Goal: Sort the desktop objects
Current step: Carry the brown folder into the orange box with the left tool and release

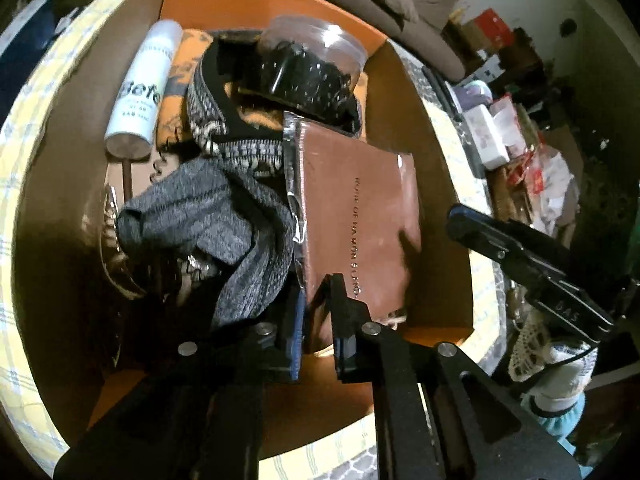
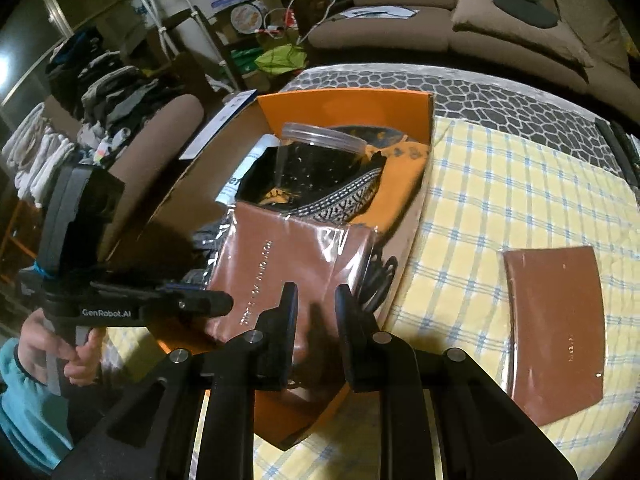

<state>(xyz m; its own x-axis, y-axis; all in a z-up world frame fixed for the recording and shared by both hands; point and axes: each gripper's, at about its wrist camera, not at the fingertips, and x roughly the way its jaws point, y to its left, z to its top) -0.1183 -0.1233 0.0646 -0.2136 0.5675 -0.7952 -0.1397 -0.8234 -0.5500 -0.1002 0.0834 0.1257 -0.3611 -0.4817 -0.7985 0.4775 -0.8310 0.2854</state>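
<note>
An orange-lined cardboard box (image 2: 344, 108) stands on a table covered with a yellow checked cloth (image 2: 500, 200). On top of its contents lies a brown wrapped packet (image 1: 356, 216), tilted, its clear film catching the light along the edge at 9 o'clock in the left wrist view.

The left gripper (image 1: 316, 320) points down into the box at the packet's near corner. Its fingers (image 1: 340, 300) stand a little apart, with the corner of the packet between them; whether the pads press on it I cannot tell. The right gripper (image 2: 316, 312) hovers over the near edge of the same packet, its fingers (image 2: 290, 308) a narrow gap apart and holding nothing that I can see.

In the left wrist view, a grey knitted cloth (image 1: 208, 224) lies at 9 o'clock of the packet, a white spray can (image 1: 140, 84) at 11 o'clock against the box wall, and a clear-lidded jar (image 1: 312, 68) with dark contents at 12 o'clock, beside a patterned black-and-white band (image 1: 208, 108).

In the right wrist view, a second brown packet (image 2: 556, 332) lies flat on the cloth at 3 o'clock, well apart from the box. A hand (image 2: 60, 352) with a teal sleeve (image 2: 28, 412) holds the left gripper's handle at 8 o'clock.
</note>
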